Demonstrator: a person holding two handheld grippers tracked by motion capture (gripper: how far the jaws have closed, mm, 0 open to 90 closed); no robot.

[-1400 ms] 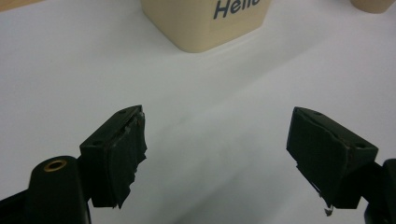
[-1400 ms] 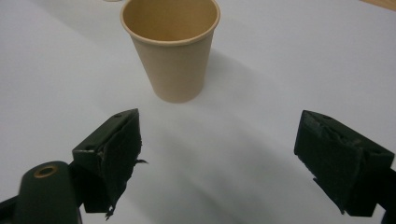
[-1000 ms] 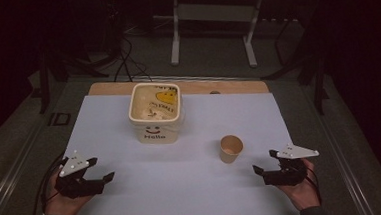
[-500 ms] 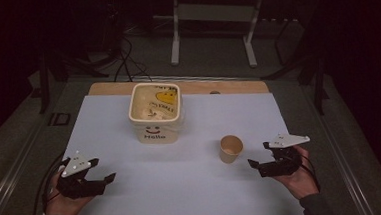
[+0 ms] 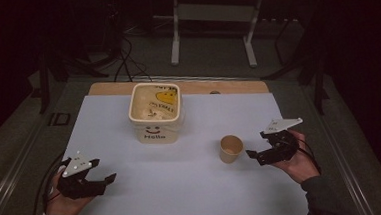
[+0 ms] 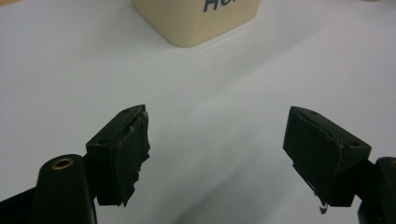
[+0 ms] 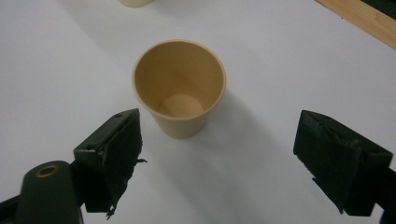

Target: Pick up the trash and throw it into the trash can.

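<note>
While an empty paper cup (image 7: 180,88) is seen upright near the tabletop's right edge, just beyond the right gripper (image 7: 233,158), both grippers' jaws are held apart, the left gripper (image 6: 217,154) near the front-left corner.

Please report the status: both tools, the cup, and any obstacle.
Right tool open, facing paper cup, not touching. Left tool open, holding nothing. Cup upright, empty. Nothing between.

Paper cup (image 7: 179,88): matt tan paper, smooth inside, thin rolled rim. Tub (image 5: 155,113): cream plastic, smooth, slight sheen, printed label. Counter (image 5: 193,187): matt white sheet, smooth; bare wood strip along far edge. Right gripper (image 7: 233,154): matt black plastic jaws, pads rough and frayed at edges. Left gripper (image 6: 217,154): same matt black, torn rubbery pad, brass-looking metal insert.
</note>
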